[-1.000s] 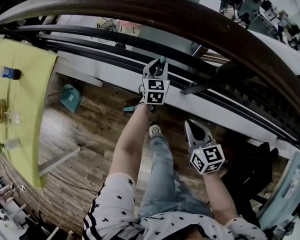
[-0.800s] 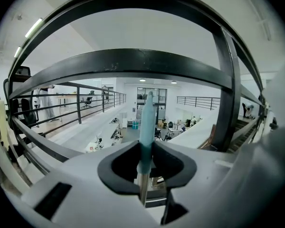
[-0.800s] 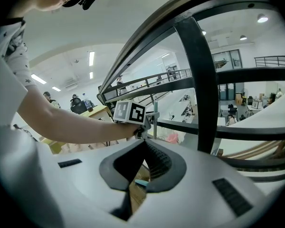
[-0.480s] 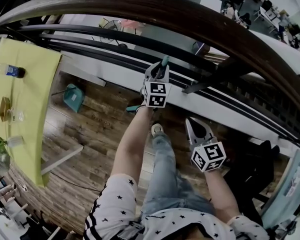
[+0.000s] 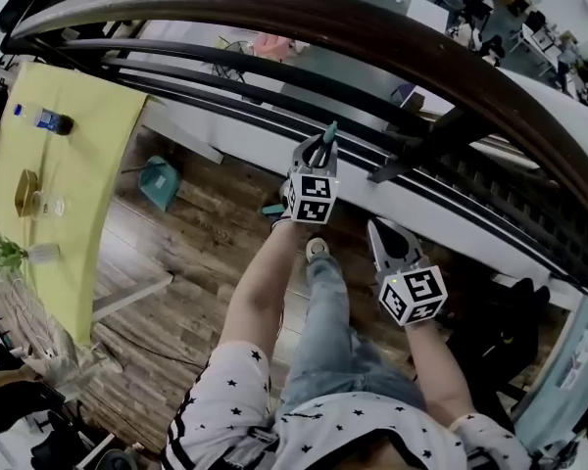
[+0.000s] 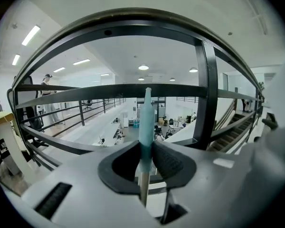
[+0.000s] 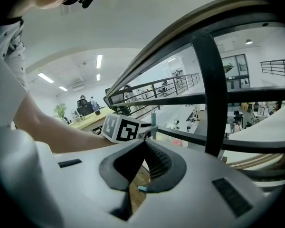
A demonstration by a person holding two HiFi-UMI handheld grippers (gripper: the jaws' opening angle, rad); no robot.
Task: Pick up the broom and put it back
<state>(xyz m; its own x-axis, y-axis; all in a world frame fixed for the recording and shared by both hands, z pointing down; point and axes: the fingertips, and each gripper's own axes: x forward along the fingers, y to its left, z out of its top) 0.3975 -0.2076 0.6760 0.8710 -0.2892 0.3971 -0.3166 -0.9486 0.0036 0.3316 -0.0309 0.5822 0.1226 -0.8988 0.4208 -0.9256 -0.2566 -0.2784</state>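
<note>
The left tool (image 6: 146, 148) clamps the broom handle (image 6: 146, 118); the right tool (image 7: 143, 142) is closed and empty; the carry should probably stay upright, clear of the railing (image 6: 133, 90).

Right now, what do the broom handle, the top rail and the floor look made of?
The broom handle has a matte teal sleeve, probably plastic, over a bare silvery tube, likely metal. The top rail is brown with a soft sheen, apparently varnished wood. The floor shows grained brown planks, wood or laminate.
</note>
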